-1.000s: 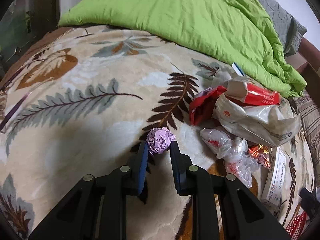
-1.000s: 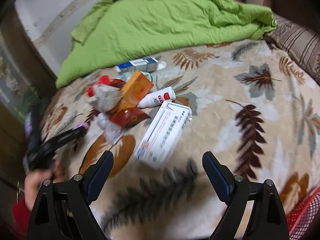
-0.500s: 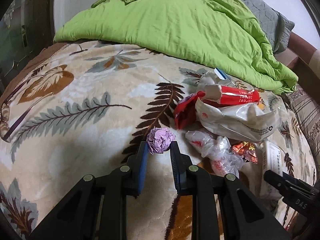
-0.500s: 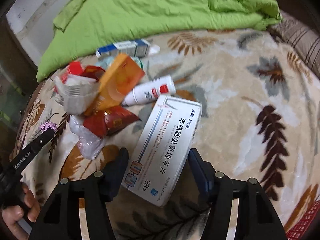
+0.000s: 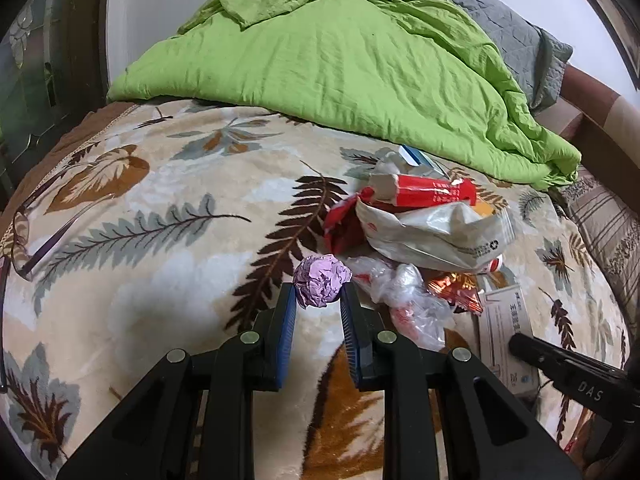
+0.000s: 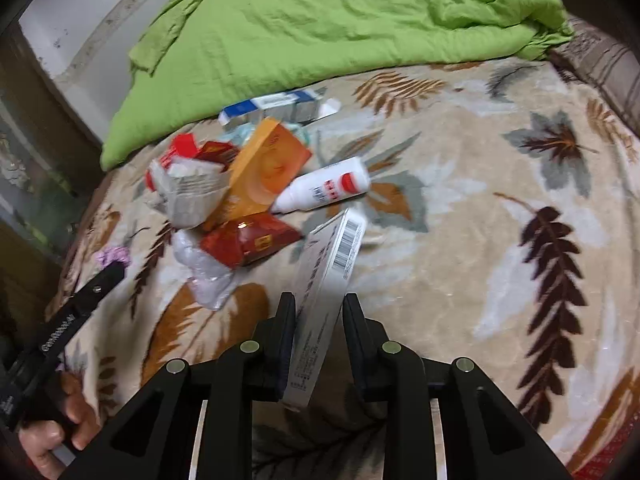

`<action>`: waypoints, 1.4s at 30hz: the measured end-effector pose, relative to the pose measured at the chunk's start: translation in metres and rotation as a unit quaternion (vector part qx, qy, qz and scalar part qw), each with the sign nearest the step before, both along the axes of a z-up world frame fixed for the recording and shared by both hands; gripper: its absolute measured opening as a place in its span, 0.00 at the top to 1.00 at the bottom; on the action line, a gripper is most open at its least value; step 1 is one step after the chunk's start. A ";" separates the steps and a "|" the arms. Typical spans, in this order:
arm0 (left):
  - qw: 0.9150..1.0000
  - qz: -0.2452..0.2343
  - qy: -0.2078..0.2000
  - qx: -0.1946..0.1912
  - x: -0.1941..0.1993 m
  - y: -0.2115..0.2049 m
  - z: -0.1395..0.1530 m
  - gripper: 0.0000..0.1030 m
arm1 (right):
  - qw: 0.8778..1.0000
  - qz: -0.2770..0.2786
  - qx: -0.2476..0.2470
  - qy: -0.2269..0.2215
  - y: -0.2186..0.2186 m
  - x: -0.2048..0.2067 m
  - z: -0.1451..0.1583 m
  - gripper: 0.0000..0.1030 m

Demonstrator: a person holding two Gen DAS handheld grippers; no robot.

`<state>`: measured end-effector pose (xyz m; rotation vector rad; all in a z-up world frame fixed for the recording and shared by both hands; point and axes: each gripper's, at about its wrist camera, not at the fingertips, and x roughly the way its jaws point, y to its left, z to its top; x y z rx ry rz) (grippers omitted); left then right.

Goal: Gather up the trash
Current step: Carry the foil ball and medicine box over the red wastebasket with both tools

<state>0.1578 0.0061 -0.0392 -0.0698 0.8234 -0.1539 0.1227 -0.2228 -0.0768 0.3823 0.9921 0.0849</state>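
Note:
My left gripper (image 5: 319, 300) is shut on a crumpled purple paper ball (image 5: 322, 286), held at its fingertips over the leaf-pattern blanket (image 5: 160, 248). My right gripper (image 6: 319, 308) is shut on a white medicine box (image 6: 326, 284), tilted on its edge between the jaws. The trash pile lies ahead: a white crumpled bag (image 5: 436, 236), a red carton (image 5: 424, 192), clear plastic wrap (image 5: 404, 296), an orange box (image 6: 266, 172), a red foil packet (image 6: 250, 240), a white bottle (image 6: 324, 188) and a blue-white box (image 6: 276, 106). The left gripper and paper ball (image 6: 114, 258) show at the right wrist view's left.
A green duvet (image 5: 340, 64) is heaped across the far side of the bed. A grey pillow (image 5: 516, 36) and a striped cushion (image 5: 608, 232) lie at the right. A wall and dark furniture (image 6: 36, 148) border the bed's left side.
My right gripper moved onto the white medicine box and shut on it, tipping it onto its edge. My left gripper kept hold of the purple ball and drew slightly back.

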 end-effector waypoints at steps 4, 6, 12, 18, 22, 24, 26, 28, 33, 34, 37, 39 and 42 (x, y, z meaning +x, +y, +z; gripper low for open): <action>1.000 -0.009 -0.003 0.007 -0.001 -0.006 0.000 0.79 | 1.000 0.016 0.012 -0.002 0.005 0.004 -0.003 0.73; 1.000 -0.010 -0.004 0.008 -0.001 -0.007 0.000 0.79 | 1.000 0.020 0.006 -0.010 0.009 0.003 -0.002 0.74; 1.000 -0.012 -0.007 0.004 -0.002 -0.007 0.000 0.79 | 0.999 0.019 -0.016 -0.040 0.014 -0.004 0.009 0.86; 1.000 -0.014 -0.020 0.004 -0.008 -0.009 0.005 0.79 | 0.995 0.006 -0.022 -0.101 0.011 -0.024 0.031 0.86; 0.999 -0.021 -0.027 0.005 -0.018 -0.016 0.008 0.79 | 0.991 0.021 -0.021 -0.134 0.016 -0.040 0.042 0.86; 0.999 -0.027 -0.032 0.012 -0.023 -0.021 0.008 0.79 | 0.989 0.028 -0.027 -0.144 0.022 -0.046 0.045 0.86; 0.998 -0.031 -0.038 0.025 -0.028 -0.028 0.009 0.79 | 0.988 0.035 -0.032 -0.148 0.027 -0.049 0.046 0.86; 0.998 -0.037 -0.045 0.038 -0.032 -0.034 0.009 0.79 | 0.987 0.035 -0.032 -0.151 0.025 -0.049 0.047 0.86; 0.997 -0.045 -0.049 0.049 -0.038 -0.041 0.008 0.79 | 0.988 0.030 -0.022 -0.147 0.020 -0.048 0.045 0.86; 0.997 -0.046 -0.049 0.049 -0.039 -0.042 0.008 0.79 | 0.988 0.030 -0.022 -0.147 0.020 -0.048 0.045 0.86; 0.997 -0.047 -0.048 0.050 -0.040 -0.044 0.007 0.79 | 0.988 0.030 -0.020 -0.148 0.018 -0.050 0.045 0.86; 0.997 -0.048 -0.047 0.048 -0.041 -0.044 0.007 0.79 | 0.988 0.029 -0.019 -0.151 0.017 -0.053 0.046 0.86; 0.996 -0.050 -0.049 0.047 -0.043 -0.045 0.008 0.79 | 0.988 0.029 -0.016 -0.152 0.016 -0.059 0.048 0.86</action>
